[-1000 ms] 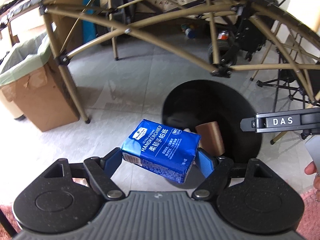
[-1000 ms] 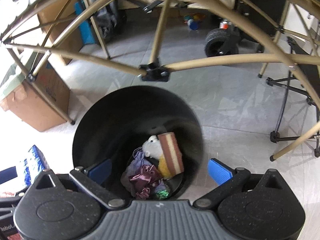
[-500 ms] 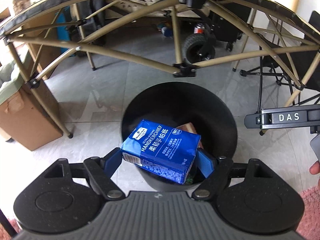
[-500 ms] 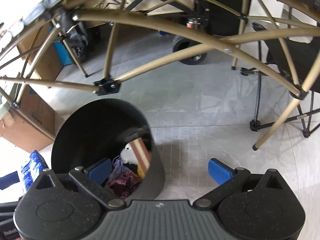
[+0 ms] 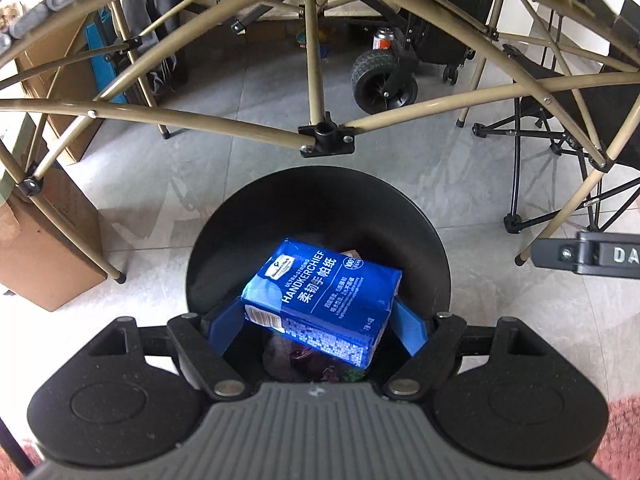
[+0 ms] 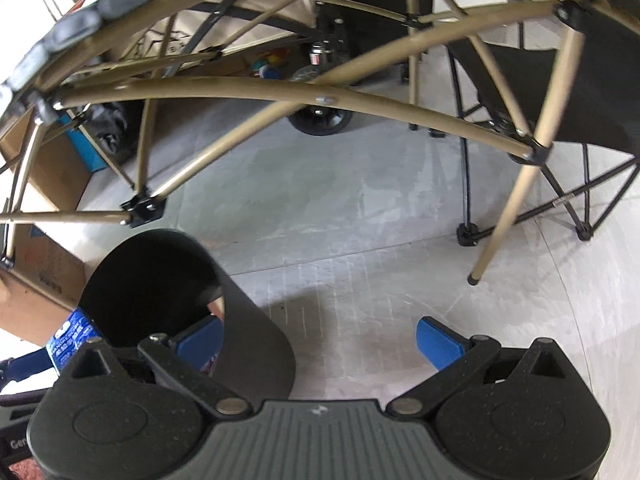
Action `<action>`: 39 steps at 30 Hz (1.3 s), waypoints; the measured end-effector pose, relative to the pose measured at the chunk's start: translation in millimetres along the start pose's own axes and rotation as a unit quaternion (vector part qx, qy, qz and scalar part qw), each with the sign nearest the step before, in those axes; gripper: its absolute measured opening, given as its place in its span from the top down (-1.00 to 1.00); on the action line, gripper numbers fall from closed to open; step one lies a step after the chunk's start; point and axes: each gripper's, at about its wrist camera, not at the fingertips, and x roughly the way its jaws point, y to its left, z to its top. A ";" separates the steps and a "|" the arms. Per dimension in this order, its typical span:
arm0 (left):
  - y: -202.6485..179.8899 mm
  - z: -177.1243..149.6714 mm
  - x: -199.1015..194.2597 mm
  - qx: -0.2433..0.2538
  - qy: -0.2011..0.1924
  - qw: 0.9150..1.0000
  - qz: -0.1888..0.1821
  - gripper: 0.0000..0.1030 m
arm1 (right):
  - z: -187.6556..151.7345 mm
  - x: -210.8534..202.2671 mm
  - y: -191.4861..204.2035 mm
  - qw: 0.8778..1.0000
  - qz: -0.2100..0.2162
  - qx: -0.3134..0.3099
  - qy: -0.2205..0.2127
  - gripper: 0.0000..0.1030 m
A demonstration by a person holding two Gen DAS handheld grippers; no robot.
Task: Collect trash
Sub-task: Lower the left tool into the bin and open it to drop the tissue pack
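In the left wrist view my left gripper (image 5: pixel 318 326) is shut on a blue handkerchief-tissue pack (image 5: pixel 322 304), its blue pads pressing both ends. The pack hangs right over the mouth of a round black trash bin (image 5: pixel 320 184), with crumpled rubbish dimly visible below it. In the right wrist view my right gripper (image 6: pixel 320 338) stands open and holds nothing. Its left pad overlaps the bin's (image 6: pixel 256 352) outer wall, and its right pad is over bare floor. The tissue pack (image 6: pixel 68 340) peeks in at the left edge there.
A tan folding table frame (image 5: pixel 324 136) arches over the bin. A cardboard box (image 5: pixel 44 264) stands left of it, folding chair legs (image 5: pixel 560 184) to the right, a wheeled cart (image 5: pixel 382 80) behind. Grey tiled floor (image 6: pixel 360 208) lies around, and a reddish rug edge (image 5: pixel 616 440) near me.
My left gripper carried the tissue pack rightwards from beside the bin to directly above its opening. My right gripper slid right, off the bin's mouth, so the bin now sits at its left.
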 end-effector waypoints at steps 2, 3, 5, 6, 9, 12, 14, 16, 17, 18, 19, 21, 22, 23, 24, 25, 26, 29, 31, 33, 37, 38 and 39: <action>-2.2 2.2 5.9 -0.002 0.006 1.000 0.004 -0.56 | 0.0 2.4 -6.4 1.000 -0.002 0.010 0.003 -1.00; -2.6 3.2 9.1 -0.005 0.011 1.000 0.006 -0.56 | -0.8 2.9 -9.6 1.000 -0.002 0.015 0.005 -1.00; -2.4 5.8 16.9 -0.012 0.025 1.000 0.008 -0.56 | -2.0 3.4 -15.3 1.000 0.000 0.028 0.009 -1.00; -2.2 6.9 20.8 -0.016 0.032 0.999 0.009 -0.56 | -2.2 3.9 -17.1 0.999 0.002 0.034 0.011 -1.00; -2.4 9.4 32.7 -0.027 0.053 0.998 0.013 -0.56 | -2.4 4.7 -17.4 0.999 0.009 0.044 0.012 -1.00; -1.9 10.7 41.4 -0.037 0.069 0.997 0.013 -0.56 | -2.1 5.0 -14.2 0.999 0.009 0.040 0.011 -1.00; -1.9 11.0 46.6 -0.041 0.078 0.996 0.014 -0.56 | -2.4 6.0 -13.5 0.999 0.008 0.041 0.013 -1.00; -2.4 10.8 49.8 -0.042 0.084 0.995 0.016 -0.56 | -2.8 7.2 -13.8 0.999 0.007 0.042 0.015 -1.00; -2.7 10.9 51.1 -0.042 0.087 0.995 0.016 -0.56 | -3.0 7.5 -14.4 0.999 0.007 0.043 0.016 -1.00; -3.6 10.5 51.7 -0.041 0.088 0.995 0.016 -0.56 | -3.2 7.8 -14.8 0.999 0.007 0.044 0.017 -1.00; -4.0 9.8 51.2 -0.039 0.088 0.995 0.017 -0.56 | -3.4 7.8 -15.3 0.999 0.008 0.045 0.018 -1.00; -6.2 9.1 50.9 -0.035 0.087 0.995 0.017 -0.56 | -3.7 7.6 -15.7 0.999 0.009 0.046 0.018 -1.00; -6.4 9.0 50.3 -0.034 0.087 0.995 0.016 -0.56 | -3.9 7.4 -15.8 0.999 0.009 0.047 0.017 -1.00; -6.6 8.6 49.4 -0.033 0.086 0.996 0.016 -0.56 | -4.1 7.2 -15.9 0.999 0.009 0.047 0.017 -1.00; -6.5 8.4 48.9 -0.032 0.086 0.996 0.016 -0.57 | -4.0 6.9 -16.1 0.999 0.009 0.047 0.017 -1.00; -6.8 8.3 48.4 -0.030 0.086 0.996 0.016 -0.58 | -4.1 6.6 -16.2 0.999 0.010 0.047 0.017 -1.00; -7.4 8.2 47.9 -0.028 0.085 0.996 0.017 -0.60 | -4.2 6.4 -16.2 0.999 0.010 0.047 0.016 -1.00; -10.2 8.8 47.7 -0.021 0.082 0.996 0.022 -0.75 | -4.3 6.1 -16.2 0.999 0.009 0.049 0.016 -1.00; -10.7 8.5 47.2 -0.023 0.080 0.996 0.025 -1.00 | -4.4 5.8 -16.3 0.999 0.009 0.050 0.015 -1.00; -10.4 8.5 46.9 -0.027 0.081 0.996 0.021 -1.00 | -4.3 5.6 -16.6 0.999 0.009 0.049 0.016 -1.00; -8.5 8.3 48.9 -0.032 0.088 0.995 0.023 -1.00 | -4.3 5.5 -16.4 0.999 0.010 0.049 0.016 -1.00; -8.2 8.2 49.4 -0.034 0.089 0.995 0.022 -1.00 | -4.3 5.5 -16.3 0.999 0.009 0.049 0.016 -1.00; -7.9 8.1 49.7 -0.035 0.090 0.995 0.022 -1.00 | -4.3 5.5 -16.3 0.999 0.010 0.049 0.016 -1.00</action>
